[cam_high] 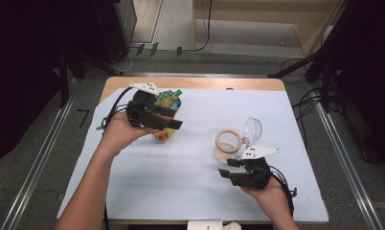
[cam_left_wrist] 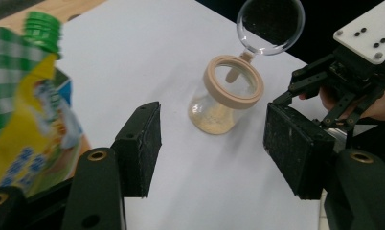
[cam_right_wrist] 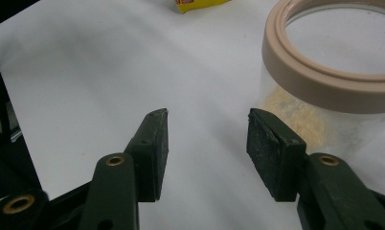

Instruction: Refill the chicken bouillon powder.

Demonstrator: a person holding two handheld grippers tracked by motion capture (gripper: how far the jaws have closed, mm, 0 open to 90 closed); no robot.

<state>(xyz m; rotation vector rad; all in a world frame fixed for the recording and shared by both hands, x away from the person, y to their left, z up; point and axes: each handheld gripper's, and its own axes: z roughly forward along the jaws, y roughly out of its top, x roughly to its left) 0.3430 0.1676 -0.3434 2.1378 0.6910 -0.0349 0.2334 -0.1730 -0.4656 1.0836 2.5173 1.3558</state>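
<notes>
Two tongs are in your hands over the white sheet [cam_high: 190, 158]. Your left tongs [cam_left_wrist: 212, 148] stand wide, nothing between the pads; no earlier picture lets me judge any motion. The pouch [cam_left_wrist: 23, 110], yellow with a green cap, stands just beside these tongs on their outer left side, clear of the pads. Ahead of them, framed between the jaws but well beyond the tips, sits the jar [cam_left_wrist: 226, 103], tan rim up, a little pale powder at its bottom, its clear hinged lid [cam_left_wrist: 271, 24] flipped back. Your right tongs [cam_right_wrist: 207, 143] stand part open and empty. The jar [cam_right_wrist: 334, 91] is just ahead and to the right of their right pad, apart from it. In the high view your right tongs [cam_high: 227, 168] lie near the jar [cam_high: 227, 145].
</notes>
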